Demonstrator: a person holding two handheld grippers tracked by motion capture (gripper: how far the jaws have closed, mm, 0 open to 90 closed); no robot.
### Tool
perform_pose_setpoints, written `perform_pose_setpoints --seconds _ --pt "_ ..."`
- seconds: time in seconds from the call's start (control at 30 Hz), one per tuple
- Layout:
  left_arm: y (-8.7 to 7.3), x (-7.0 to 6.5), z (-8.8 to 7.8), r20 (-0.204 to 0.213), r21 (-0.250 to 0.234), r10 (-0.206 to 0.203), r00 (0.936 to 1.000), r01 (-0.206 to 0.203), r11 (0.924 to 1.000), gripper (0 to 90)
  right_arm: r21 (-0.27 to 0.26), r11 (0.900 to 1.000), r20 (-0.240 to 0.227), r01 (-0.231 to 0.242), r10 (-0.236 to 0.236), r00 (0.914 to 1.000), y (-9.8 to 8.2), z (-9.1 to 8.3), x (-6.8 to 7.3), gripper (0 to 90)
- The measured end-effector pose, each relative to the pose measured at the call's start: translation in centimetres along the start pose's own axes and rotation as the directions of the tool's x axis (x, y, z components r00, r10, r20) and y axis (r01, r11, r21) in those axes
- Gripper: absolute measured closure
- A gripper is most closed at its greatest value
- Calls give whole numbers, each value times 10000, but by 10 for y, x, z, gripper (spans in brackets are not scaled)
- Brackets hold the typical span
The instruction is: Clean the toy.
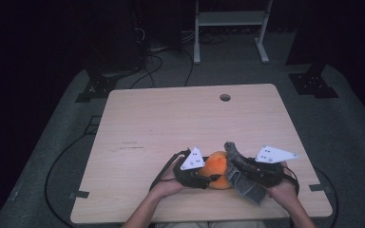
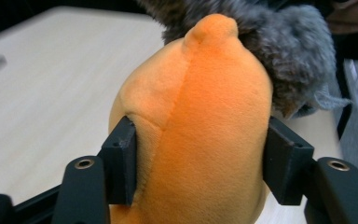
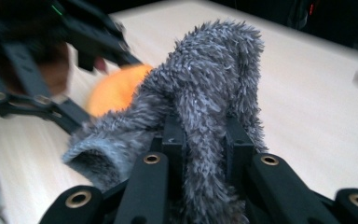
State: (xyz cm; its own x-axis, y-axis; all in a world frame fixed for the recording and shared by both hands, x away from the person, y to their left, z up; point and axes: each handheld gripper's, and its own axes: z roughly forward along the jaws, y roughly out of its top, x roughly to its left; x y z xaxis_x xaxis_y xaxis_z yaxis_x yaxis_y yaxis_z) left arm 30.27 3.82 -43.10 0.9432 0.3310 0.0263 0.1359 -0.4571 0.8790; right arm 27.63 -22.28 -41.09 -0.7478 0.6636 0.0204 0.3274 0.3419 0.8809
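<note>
An orange plush ball (image 1: 216,168) rests near the front edge of the wooden table (image 1: 171,118), between both hands. My left gripper (image 1: 208,179) is shut on it; in the left gripper view both black pads (image 2: 121,161) press into the sides of the orange plush ball (image 2: 200,130). A fuzzy grey sock (image 1: 240,173) lies against the ball's right side. My right gripper (image 1: 237,165) is shut on a fold of the grey sock (image 3: 205,102), which bunches up between its jaws. Beyond it, the orange ball (image 3: 114,88) and the blurred left gripper (image 3: 81,44) show.
A round cable hole (image 1: 225,97) sits near the table's far edge. Behind the table, a white metal frame (image 1: 230,28) and cables lie on the dark floor. Stand feet (image 1: 312,84) sit at the back right.
</note>
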Motion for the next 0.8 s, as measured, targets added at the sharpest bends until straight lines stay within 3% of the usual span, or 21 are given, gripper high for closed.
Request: perform_pose_setpoints --seconds 0.07,0.13,0.2,0.23,0.27,0.33,0.4,0.5,0.57,0.63,0.7,0.73,0.8 --pt "3 3 -3 116 50 -144 9998 143 9999 238 9 9988 -185 -480 480 9987 -9 4 -8 744" --pt "2 10 -9 345 -197 -358 9988 365 9991 143 239 9991 212 -342 337 9992 -10 4 -10 744" --pt "-2 15 -11 23 143 -334 9994 334 9993 97 169 9983 114 -555 553 9984 -13 4 -13 744" --pt "-5 18 -10 103 195 -521 9986 519 9985 83 191 9982 172 -565 562 9983 -13 4 -13 743" --pt "-8 20 -7 327 187 -688 9971 682 9975 86 210 9982 231 -553 548 9982 -13 4 -13 743" --pt "-11 17 -3 751 136 -553 9956 545 9984 151 270 9985 254 -468 462 9986 -12 4 -12 743" --pt "-12 13 -3 550 -189 -208 9983 219 9996 287 285 9991 412 -323 311 9987 -7 -1 -10 744" --pt "-2 12 -8 381 -545 -443 9983 463 9974 395 -216 9998 528 -11 23 9986 6 -15 -4 744" --pt "5 10 -12 170 -683 -292 9994 303 9972 410 -859 9962 270 135 -112 9996 20 -26 5 745" --pt "9 9 -17 191 -764 -291 9994 305 9966 414 -1003 9926 274 677 -653 9975 30 -27 17 744" --pt "9 7 -17 212 -671 -310 9993 323 9972 416 -797 9917 467 1005 -970 9942 31 -19 23 744" --pt "7 6 -15 159 -430 -134 9998 141 9990 415 -545 9930 621 1052 -1018 9929 28 -14 22 744" --pt "4 6 -11 354 -491 -280 9990 297 9984 353 -172 9966 574 807 -796 9952 14 -4 16 745"
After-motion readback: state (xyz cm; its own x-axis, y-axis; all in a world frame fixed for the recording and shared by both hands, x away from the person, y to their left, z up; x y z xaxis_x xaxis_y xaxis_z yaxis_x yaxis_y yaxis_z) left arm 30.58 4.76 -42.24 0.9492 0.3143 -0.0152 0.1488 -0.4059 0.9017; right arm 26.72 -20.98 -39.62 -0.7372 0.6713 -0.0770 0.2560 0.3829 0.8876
